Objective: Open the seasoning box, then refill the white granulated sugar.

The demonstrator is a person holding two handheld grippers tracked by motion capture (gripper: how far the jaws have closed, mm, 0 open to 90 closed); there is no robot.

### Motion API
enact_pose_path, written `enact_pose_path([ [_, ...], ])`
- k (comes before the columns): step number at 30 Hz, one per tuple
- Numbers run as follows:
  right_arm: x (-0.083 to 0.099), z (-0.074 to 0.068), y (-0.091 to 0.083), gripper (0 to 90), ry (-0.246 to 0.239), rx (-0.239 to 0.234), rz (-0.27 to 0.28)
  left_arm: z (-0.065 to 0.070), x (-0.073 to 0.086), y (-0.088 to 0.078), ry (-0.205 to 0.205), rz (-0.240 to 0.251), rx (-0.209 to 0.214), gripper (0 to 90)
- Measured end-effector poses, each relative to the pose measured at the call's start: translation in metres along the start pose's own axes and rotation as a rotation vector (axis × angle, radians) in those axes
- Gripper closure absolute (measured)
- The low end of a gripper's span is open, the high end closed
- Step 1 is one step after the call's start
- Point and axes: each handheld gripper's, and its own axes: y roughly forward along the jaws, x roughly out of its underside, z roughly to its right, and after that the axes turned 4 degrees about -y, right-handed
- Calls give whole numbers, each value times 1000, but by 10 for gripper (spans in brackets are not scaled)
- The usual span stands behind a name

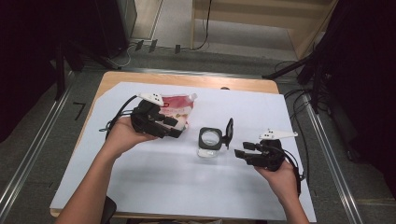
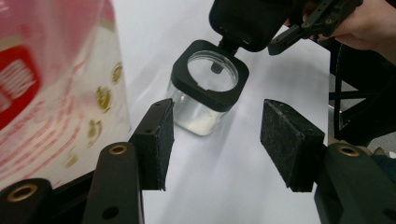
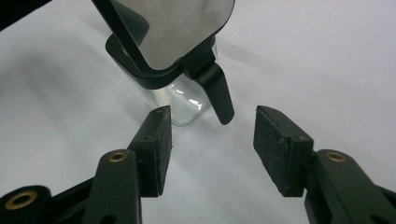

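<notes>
Two claws flank a clear jar at the centre of the high view's counter, its hinged lid tipped back, apparently ready for filling; a red pouch sits behind the left claw. In the left gripper view, the jar lies ahead of the half-open, empty jaws. In the right gripper view, jar and lid stand upper centre, beyond the equally parted, empty jaws of the right claw.
</notes>
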Motion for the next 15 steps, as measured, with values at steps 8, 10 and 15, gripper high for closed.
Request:
enact_pose_path([
  [8, -2, -2, 8, 471, -27, 3, -26, -7, 6, -15, -22, 12, -26, 467],
  [10, -3, -2, 8, 471, -24, 0, -24, -9, 8, -18, -29, 14, -35, 467],
  [15, -4, 1, 8, 472, -26, -5, -17, -14, 12, -27, -40, 20, -58, 465],
])
